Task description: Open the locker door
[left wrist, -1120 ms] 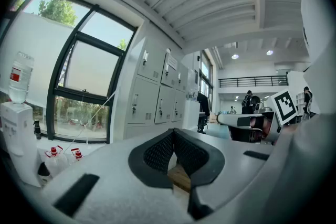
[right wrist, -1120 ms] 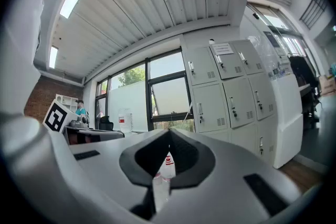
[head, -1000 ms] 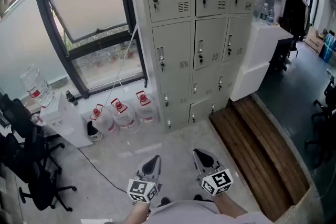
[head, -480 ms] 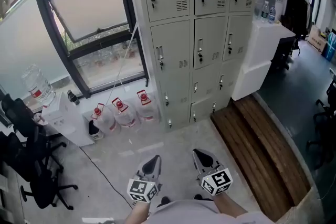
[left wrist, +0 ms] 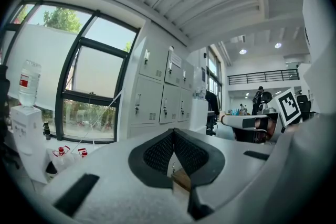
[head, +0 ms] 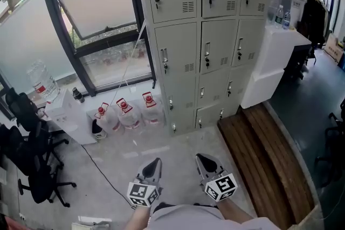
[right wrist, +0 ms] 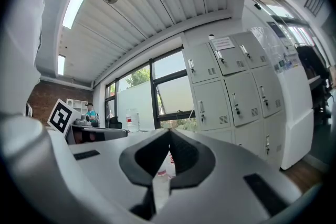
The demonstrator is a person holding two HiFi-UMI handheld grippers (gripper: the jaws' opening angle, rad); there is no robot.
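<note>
The grey locker bank (head: 207, 35) stands against the far wall, several doors in rows, each shut, with a small handle and vent slots. A paper notice is stuck on a top door. Both grippers are low in the head view, well short of the lockers, above bare floor. My left gripper (head: 156, 160) is shut with nothing in it, its jaws meeting at the tip (left wrist: 173, 132). My right gripper (head: 199, 157) is shut and empty too (right wrist: 169, 131). The lockers show ahead in the left gripper view (left wrist: 157, 97) and in the right gripper view (right wrist: 231, 86).
Three water jugs (head: 129, 115) sit on the floor left of the lockers, by a white dispenser (head: 64, 116). Black office chairs (head: 27, 153) crowd the left. A wooden platform (head: 264, 159) and a white cabinet (head: 272, 62) lie to the right. A cable (head: 99, 169) crosses the floor.
The head view has shifted a little, so the lockers sit slightly further right and lower. Both grippers sit a little lower in the frame and stay shut.
</note>
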